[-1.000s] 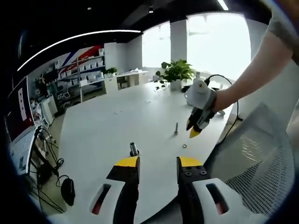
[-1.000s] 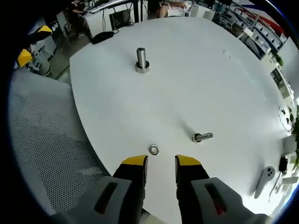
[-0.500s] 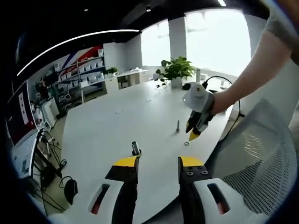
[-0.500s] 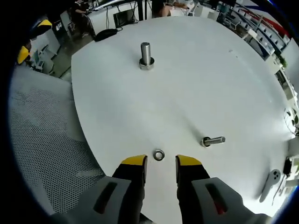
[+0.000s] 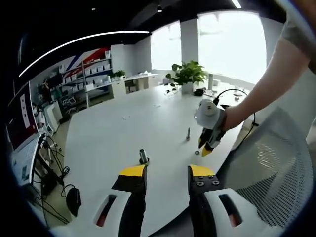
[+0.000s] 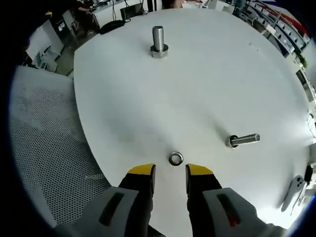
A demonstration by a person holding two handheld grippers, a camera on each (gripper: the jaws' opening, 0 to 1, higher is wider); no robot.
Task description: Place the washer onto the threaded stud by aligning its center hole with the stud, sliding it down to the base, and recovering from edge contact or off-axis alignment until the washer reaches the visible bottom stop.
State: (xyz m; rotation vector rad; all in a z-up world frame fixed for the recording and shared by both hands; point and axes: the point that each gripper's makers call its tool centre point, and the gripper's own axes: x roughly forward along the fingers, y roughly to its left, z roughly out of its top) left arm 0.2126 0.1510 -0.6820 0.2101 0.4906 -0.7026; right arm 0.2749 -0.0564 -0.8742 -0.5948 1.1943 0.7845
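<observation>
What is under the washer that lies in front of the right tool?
The washer lies flat on the bare white table, just ahead of the open right tool; nothing else shows beneath it.

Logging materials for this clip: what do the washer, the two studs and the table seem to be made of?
Washer: bare metal by its grey, shiny ring.
Upright stud and lying stud: probably steel, silvery with bright highlights.
Table: smooth matte white top; laminate or painted board, cannot tell which.
</observation>
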